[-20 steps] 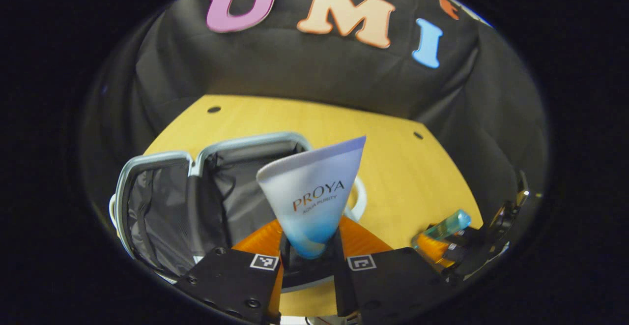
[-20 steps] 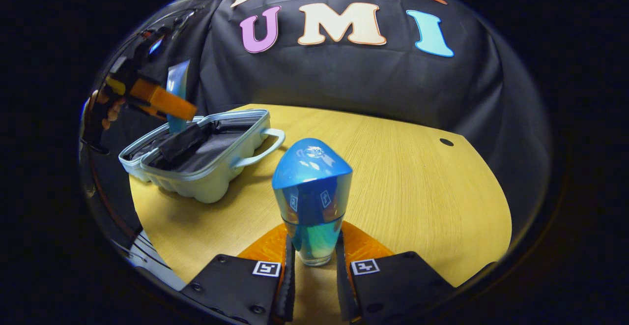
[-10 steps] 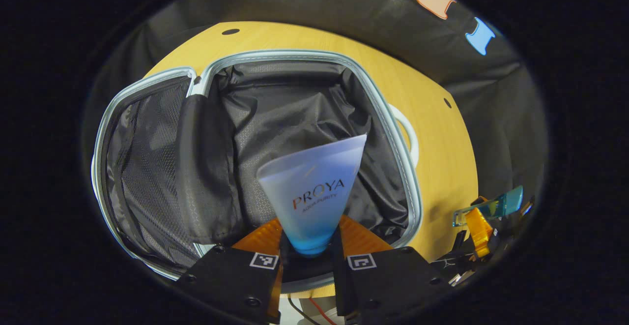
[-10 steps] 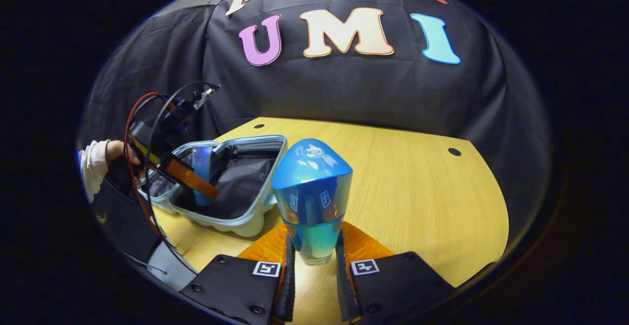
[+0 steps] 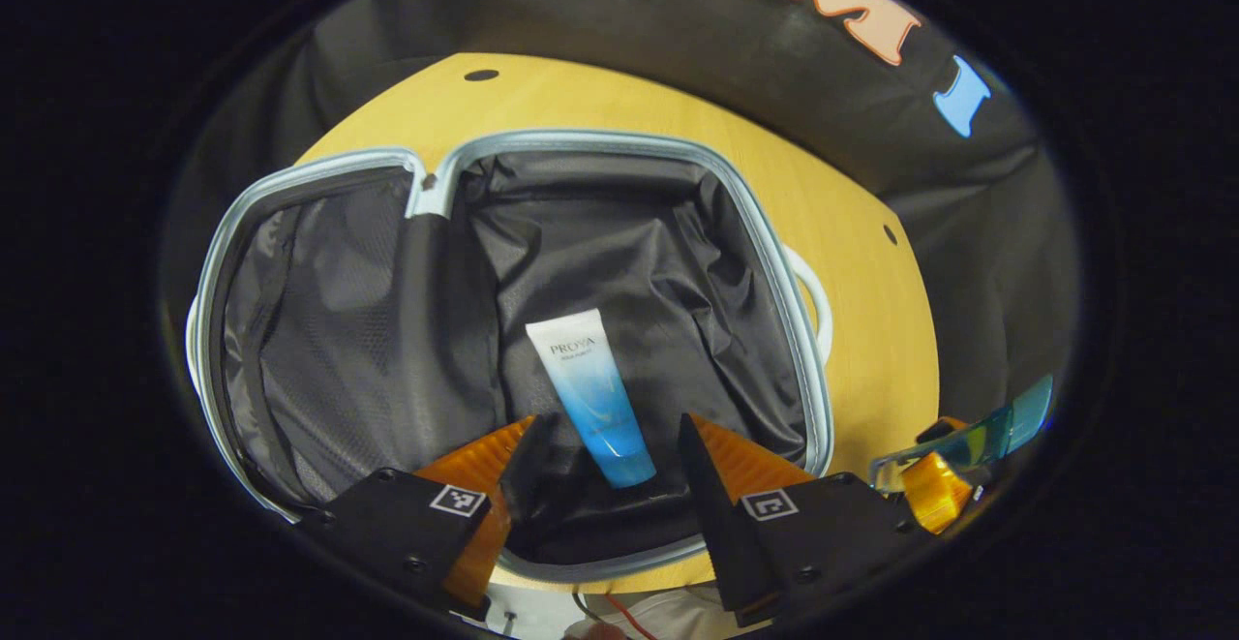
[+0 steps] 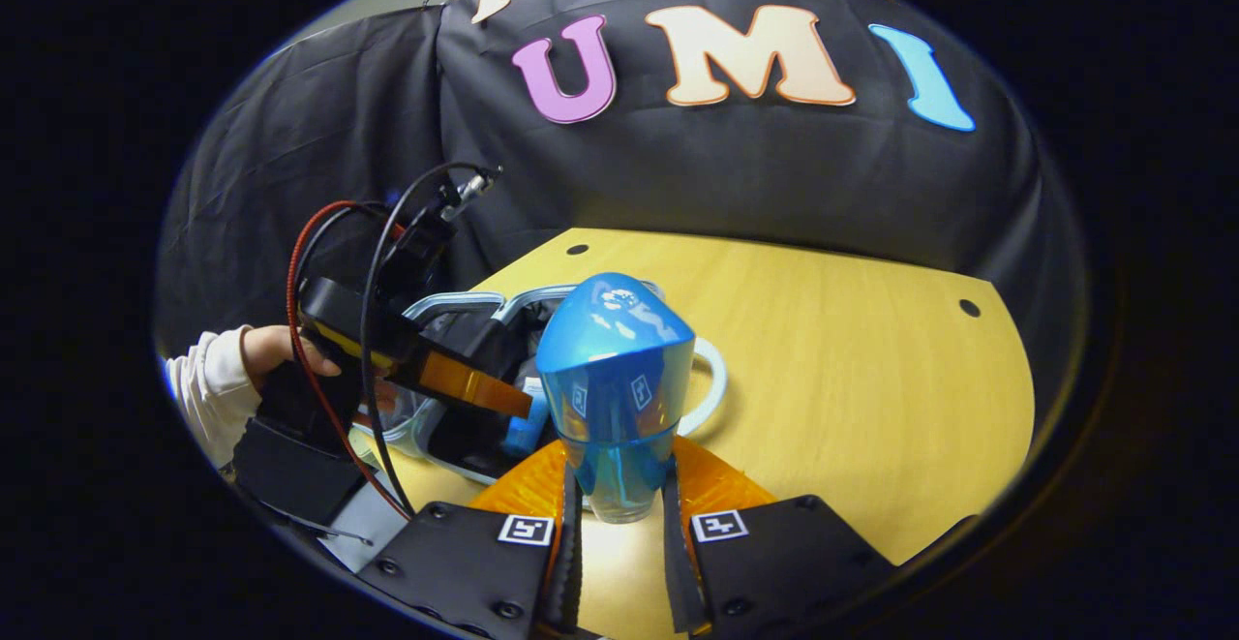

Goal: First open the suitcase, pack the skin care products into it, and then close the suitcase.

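The suitcase (image 5: 774,262) lies open and flat on the table (image 5: 871,262), both halves lined in dark fabric. In the left gripper view, 1 tube (image 5: 590,393) lies on the lining of the right half, cap end toward 6 o'clock. The left gripper (image 5: 602,446) hangs just above it with its orange fingers (image 5: 484,471) spread wide and nothing between them. At 4 o'clock in that view the right gripper (image 5: 929,485) comes in over the table with its load.

In the right gripper view, the right gripper (image 6: 619,514) has both fingers pressed on the lower body of 1 blue bottle (image 6: 617,379), broad cap uppermost. At 9 o'clock a hand (image 6: 276,350) holds the left gripper (image 6: 465,383) over the case.

The tube looks soft and light (a squeeze would dent it), so it is best held low near the cap. The bottle looks hard, glossy and probably slippery; its narrower lower body suits the fingers, and it should be laid down gently.

Count: 1 suitcase, 2 skin care items, 1 packed and 1 yet to go in.
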`<action>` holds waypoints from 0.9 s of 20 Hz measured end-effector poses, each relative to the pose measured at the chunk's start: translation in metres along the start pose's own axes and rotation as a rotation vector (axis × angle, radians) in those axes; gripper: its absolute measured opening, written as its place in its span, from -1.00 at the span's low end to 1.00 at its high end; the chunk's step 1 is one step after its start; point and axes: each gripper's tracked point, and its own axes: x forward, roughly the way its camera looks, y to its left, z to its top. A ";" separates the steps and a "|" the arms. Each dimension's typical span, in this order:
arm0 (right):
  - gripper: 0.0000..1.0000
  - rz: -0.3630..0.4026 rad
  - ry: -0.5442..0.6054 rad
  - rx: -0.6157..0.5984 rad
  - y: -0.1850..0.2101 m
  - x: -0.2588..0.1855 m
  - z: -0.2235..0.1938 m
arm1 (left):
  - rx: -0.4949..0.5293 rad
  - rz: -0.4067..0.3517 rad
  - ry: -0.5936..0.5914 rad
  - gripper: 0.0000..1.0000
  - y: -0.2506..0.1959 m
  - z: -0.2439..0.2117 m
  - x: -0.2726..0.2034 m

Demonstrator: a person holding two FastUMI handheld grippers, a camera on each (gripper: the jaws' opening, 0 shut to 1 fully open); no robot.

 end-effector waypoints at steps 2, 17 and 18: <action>-0.26 0.027 0.028 -0.012 0.014 0.017 -0.003 | -0.014 -0.002 -0.069 0.94 0.008 0.012 -0.016; -0.25 0.036 0.267 -0.042 0.040 0.104 -0.059 | -0.307 0.168 -0.379 0.92 0.153 0.030 -0.167; -0.25 0.032 0.272 -0.038 0.041 0.105 -0.061 | -0.340 0.193 -0.387 0.93 0.170 0.026 -0.171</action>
